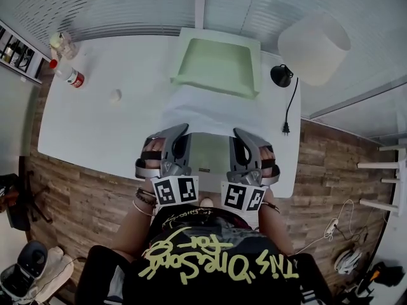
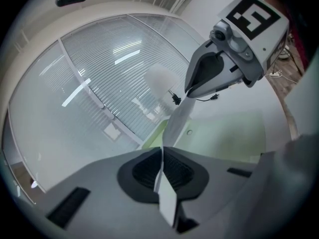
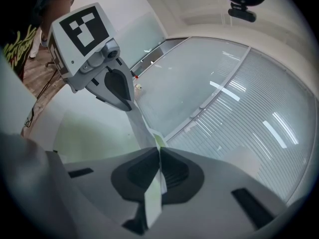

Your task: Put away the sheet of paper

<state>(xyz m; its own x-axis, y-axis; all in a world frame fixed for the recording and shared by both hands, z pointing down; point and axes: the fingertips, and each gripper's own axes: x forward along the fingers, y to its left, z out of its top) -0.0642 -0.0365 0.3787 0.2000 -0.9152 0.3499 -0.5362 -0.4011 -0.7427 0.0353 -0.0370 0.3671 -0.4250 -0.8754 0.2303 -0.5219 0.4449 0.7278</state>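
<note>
Two hand-held grippers share one load at a white desk [image 1: 95,126]: the sheet of paper [image 1: 202,107] hangs between them at the person's 6 o'clock edge, and its far side drapes toward a green tray [image 1: 219,65] at 12 o'clock. The left gripper [image 1: 181,133] has its fingers pressed flat together on the sheet's near-left margin, and the right gripper [image 1: 241,135] is clamped the same way on the near-right margin. Each gripper view shows a sliver of paper standing edge-on between the dark pads. A lamp [image 1: 315,46] stands at 2 o'clock and bottles [image 1: 68,75] at 10 o'clock, both well apart from the work. The sheet looks feather-light and limp, sagging in a soft curve where nothing supports it. It would likely crease or tear if the two holds pull apart or twist against each other, and a thin smooth margin could slip from the pads. Holding it at the two near corners, level and moving together, appears the soundest way to carry it, with the free far edge leading toward the tray, the probable place to put it away.
</note>
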